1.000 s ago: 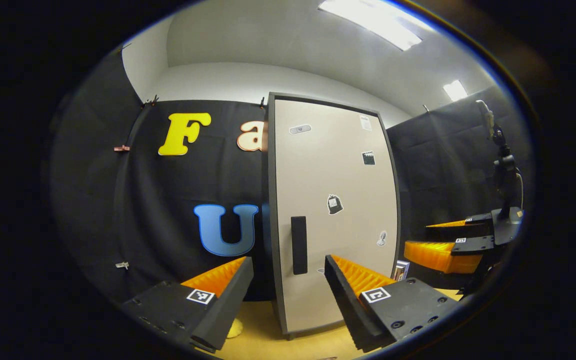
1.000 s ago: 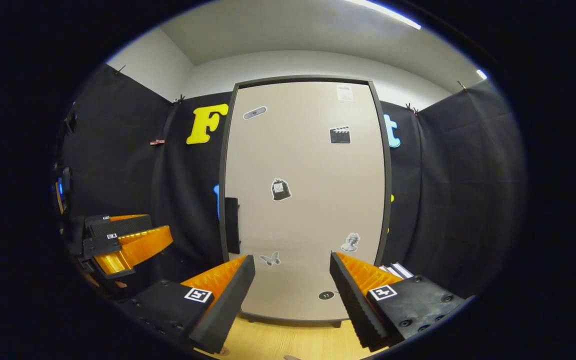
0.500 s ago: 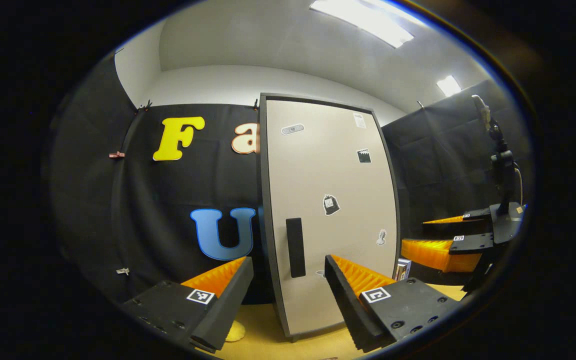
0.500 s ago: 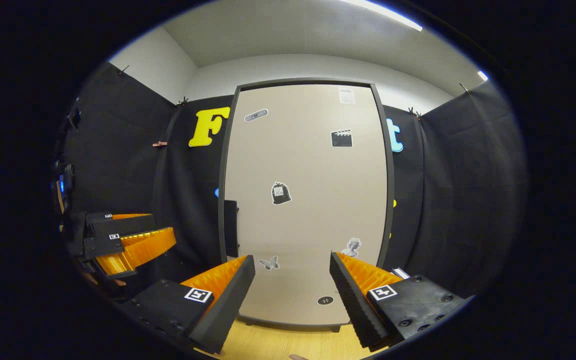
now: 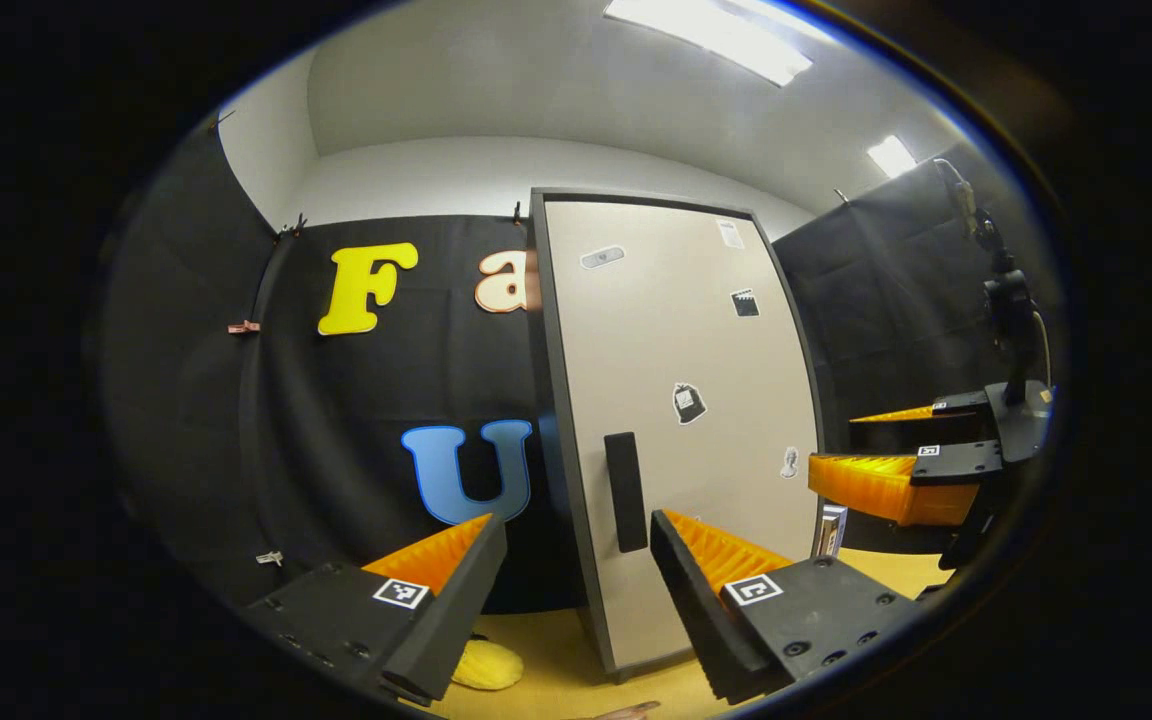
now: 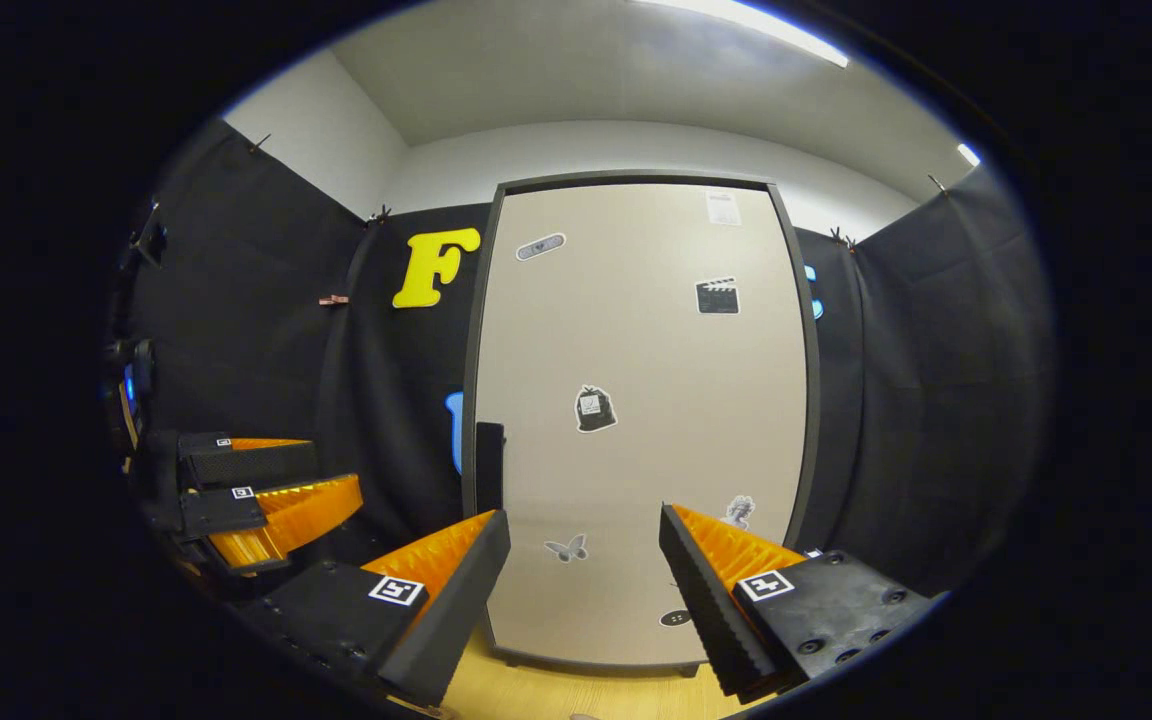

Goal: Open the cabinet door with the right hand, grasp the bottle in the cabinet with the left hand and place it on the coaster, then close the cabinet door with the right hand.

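The cabinet door [image 6: 641,420] stands shut at the middle of the right gripper view, its dark handle [image 6: 489,465] at the door's left edge. The right gripper [image 6: 584,590] hangs in front of it with fingers spread wide, holding nothing. In the left gripper view, the left gripper [image 5: 576,590] is likewise spread and empty near the handle [image 5: 625,490], above the wooden table [image 5: 556,650] at lower centre.

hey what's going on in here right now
A person holds two grippers in front of a tall cabinet whose door is shut. The right gripper faces the door, open and holding nothing, short of the dark handle at the door's left edge. The left gripper waits open beside it. Nothing has been touched yet.
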